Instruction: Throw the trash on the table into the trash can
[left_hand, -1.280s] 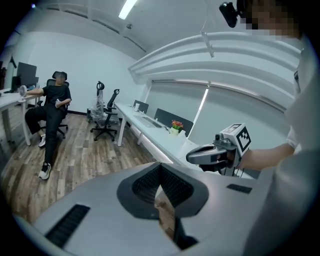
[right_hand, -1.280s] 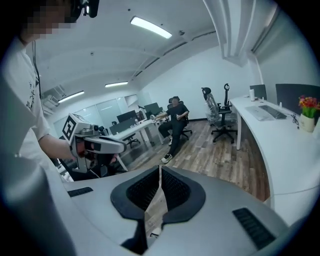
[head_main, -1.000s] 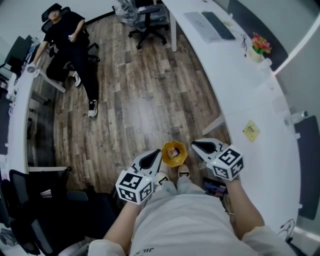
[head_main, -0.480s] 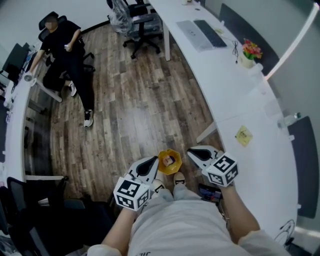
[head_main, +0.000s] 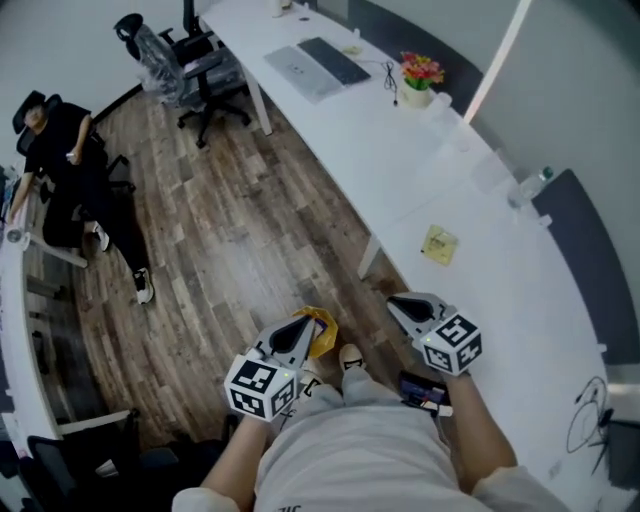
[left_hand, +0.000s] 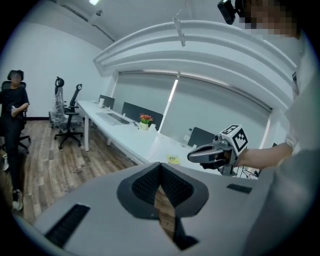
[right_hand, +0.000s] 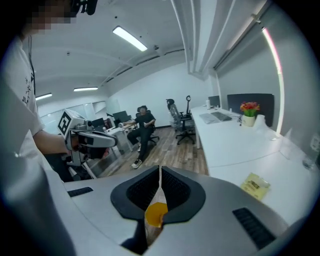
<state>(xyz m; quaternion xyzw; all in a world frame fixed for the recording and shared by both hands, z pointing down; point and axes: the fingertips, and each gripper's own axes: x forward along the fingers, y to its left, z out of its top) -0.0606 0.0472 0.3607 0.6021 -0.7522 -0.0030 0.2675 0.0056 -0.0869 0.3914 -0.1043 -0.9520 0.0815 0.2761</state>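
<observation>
A yellow crumpled wrapper (head_main: 438, 244) lies on the long white table (head_main: 470, 215); it also shows in the left gripper view (left_hand: 173, 159) and the right gripper view (right_hand: 256, 185). The yellow trash can (head_main: 322, 332) stands on the wood floor by the person's feet, half hidden behind my left gripper (head_main: 305, 322). My right gripper (head_main: 393, 302) hovers near the table's edge, short of the wrapper. Both grippers are shut with nothing between their fingers. Each shows in the other's camera: the right gripper (left_hand: 192, 156), the left gripper (right_hand: 112, 141). The can (right_hand: 156, 214) shows below the right jaws.
Farther along the table are a keyboard and laptop (head_main: 318, 62), a flower pot (head_main: 421, 75) and a bottle (head_main: 535, 184). Office chairs (head_main: 185, 60) stand at the far end. A person (head_main: 60, 150) sits in a chair at the left beside another desk.
The view has swung toward the table, which now fills more of the picture. Both grippers moved that way, still shut. The trash can, earlier between them, now sits behind the left gripper.
</observation>
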